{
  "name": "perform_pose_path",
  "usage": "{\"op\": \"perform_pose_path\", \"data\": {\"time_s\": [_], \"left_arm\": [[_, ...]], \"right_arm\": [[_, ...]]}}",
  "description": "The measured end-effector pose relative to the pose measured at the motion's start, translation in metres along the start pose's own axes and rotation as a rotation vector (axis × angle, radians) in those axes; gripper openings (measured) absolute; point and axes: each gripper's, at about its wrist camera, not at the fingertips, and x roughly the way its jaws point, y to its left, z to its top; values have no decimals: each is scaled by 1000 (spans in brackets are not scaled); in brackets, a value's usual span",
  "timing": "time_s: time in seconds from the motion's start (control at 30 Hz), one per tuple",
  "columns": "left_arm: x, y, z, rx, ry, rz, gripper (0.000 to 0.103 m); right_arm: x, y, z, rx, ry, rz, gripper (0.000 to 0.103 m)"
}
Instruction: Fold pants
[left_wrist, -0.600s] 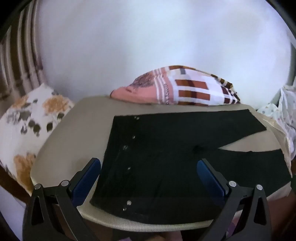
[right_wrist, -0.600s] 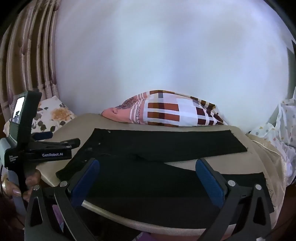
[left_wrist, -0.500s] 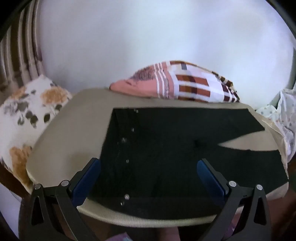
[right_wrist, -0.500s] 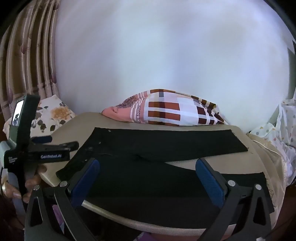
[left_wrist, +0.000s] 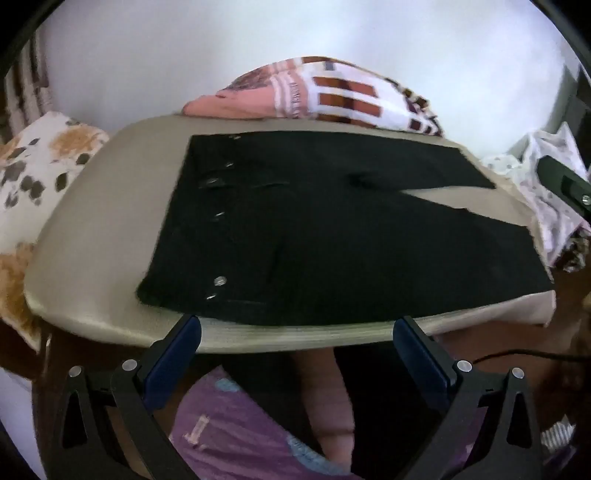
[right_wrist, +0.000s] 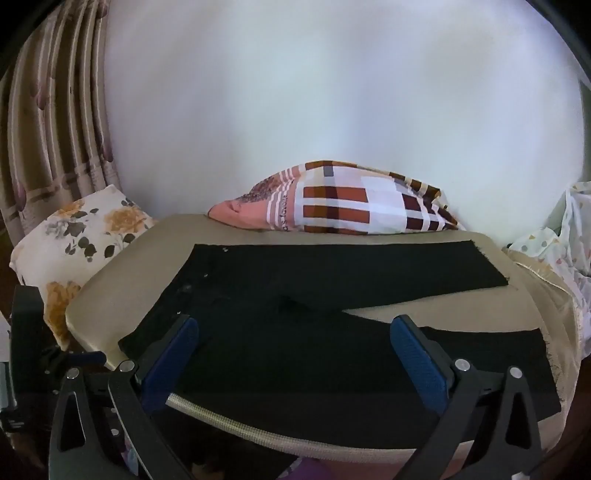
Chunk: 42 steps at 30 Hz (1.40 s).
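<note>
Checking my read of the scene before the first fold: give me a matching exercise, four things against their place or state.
Things:
1. black pants
2. plaid cloth
3. floral pillow
4. left gripper

Places or states:
A. bunched at the cushion's far edge
B. open, empty, at the near edge
C. spread flat, legs apart
D. off the cushion's left side

Pairs: 1-C, 2-A, 3-D, 4-B

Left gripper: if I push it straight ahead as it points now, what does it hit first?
Probably the near edge of the beige cushion. The left gripper is open, just short of that edge. The black pants lie right behind it, on top. Height is hard to judge, so it might skim over onto them.
</note>
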Motion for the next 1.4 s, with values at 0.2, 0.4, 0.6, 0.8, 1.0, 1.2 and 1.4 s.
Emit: {"op": "perform_pose_path", "data": {"time_s": [0.2,0.4,0.6,0.8,1.0,1.2,1.4], "left_arm": [[-7,9,21,-55,19,10,101],[-12,12,26,-43,28,38,101],[-14,35,39,-81,-15,39,79],[15,95,107,-87,-67,-37,78],[82,149,186,44,-56,-13,80],[153,203,242,-55,-21,-159,79],[225,223,277,-63,62,-240,78]], "right_arm": [[0,4,0,-10,12,7,103],[2,6,6,-22,30,15,103],[11,10,10,-35,60,22,103],[20,14,15,-59,80,24,103],[38,11,16,-61,112,25,103],[68,2,16,-35,172,18,103],[99,-6,13,-7,234,17,103]]}}
